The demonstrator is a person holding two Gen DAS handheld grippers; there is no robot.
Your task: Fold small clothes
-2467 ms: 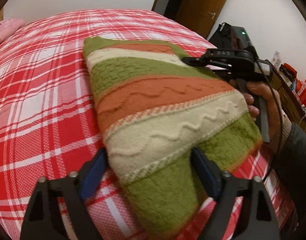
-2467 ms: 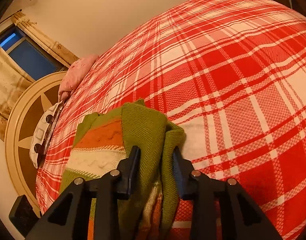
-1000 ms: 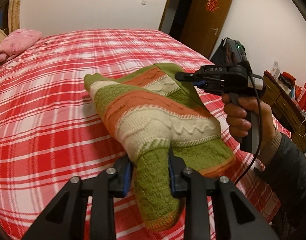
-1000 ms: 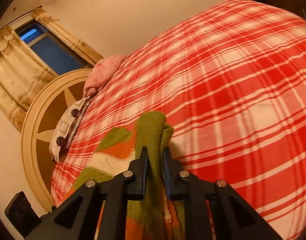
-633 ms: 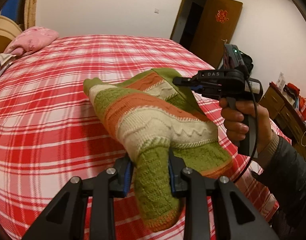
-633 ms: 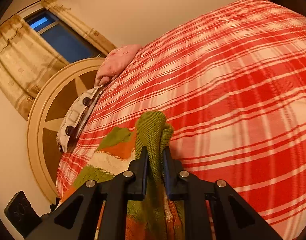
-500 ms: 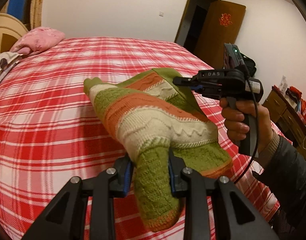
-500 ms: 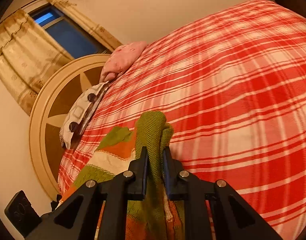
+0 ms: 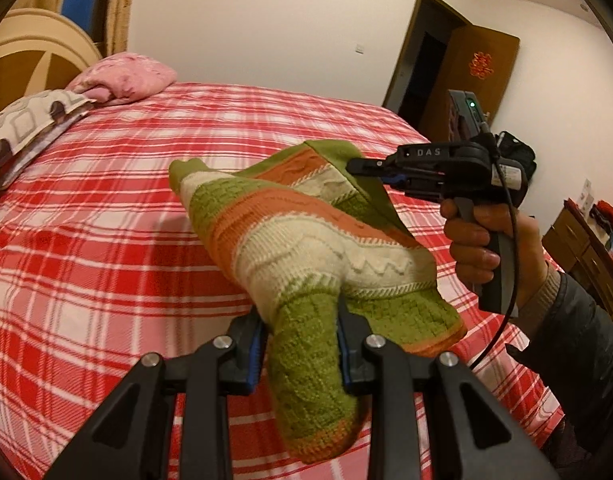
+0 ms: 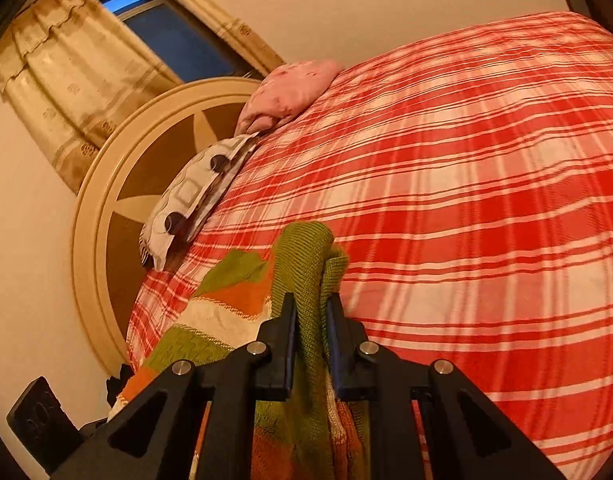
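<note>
Striped knit sweater (image 9: 306, 236) stretched between both tools, lifted above the red plaid bedspread (image 9: 106, 240). Left gripper (image 9: 302, 336) clamped narrowly on a bunched green hem. Right gripper (image 10: 310, 312) nearly closed, pinching a green fold at the far edge.

Sweater (image 9: 290, 236) mid-frame above bed (image 9: 106, 272); pillows (image 9: 126, 82) upper left; door (image 9: 478, 80) upper right.

One sweater (image 9: 306, 236); two tongs (image 9: 300, 344) (image 10: 309, 320); two pillows (image 9: 124, 80) (image 9: 22, 132).
</note>
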